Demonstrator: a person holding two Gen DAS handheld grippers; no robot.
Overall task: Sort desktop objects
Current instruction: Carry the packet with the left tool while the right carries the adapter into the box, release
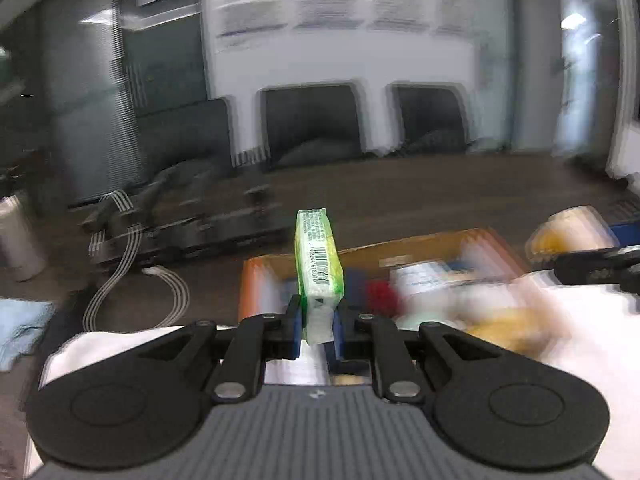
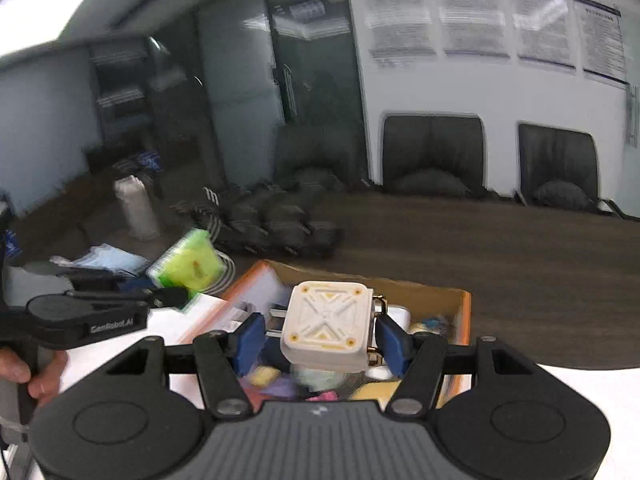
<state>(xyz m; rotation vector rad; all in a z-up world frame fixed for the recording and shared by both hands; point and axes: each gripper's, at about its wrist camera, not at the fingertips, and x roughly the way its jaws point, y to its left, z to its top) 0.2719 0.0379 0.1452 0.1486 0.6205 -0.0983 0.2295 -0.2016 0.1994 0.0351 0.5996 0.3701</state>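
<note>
Above dark wooden table (image 2: 500,264): orange-edged cardboard box (image 2: 460,300) filled with mixed small items. Right gripper (image 2: 326,338) clamped on white square charger block (image 2: 326,326), raised over box. Left gripper (image 1: 318,326) pinched narrow on green-white tissue pack (image 1: 319,264), upright, above box's left edge.

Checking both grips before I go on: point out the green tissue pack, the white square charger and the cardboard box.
green tissue pack (image 1: 320,256), left wrist view, on its barcode side.
white square charger (image 2: 326,320), right wrist view, middle of its patterned face.
cardboard box (image 2: 460,300), right wrist view, far right corner of its rim.
</note>
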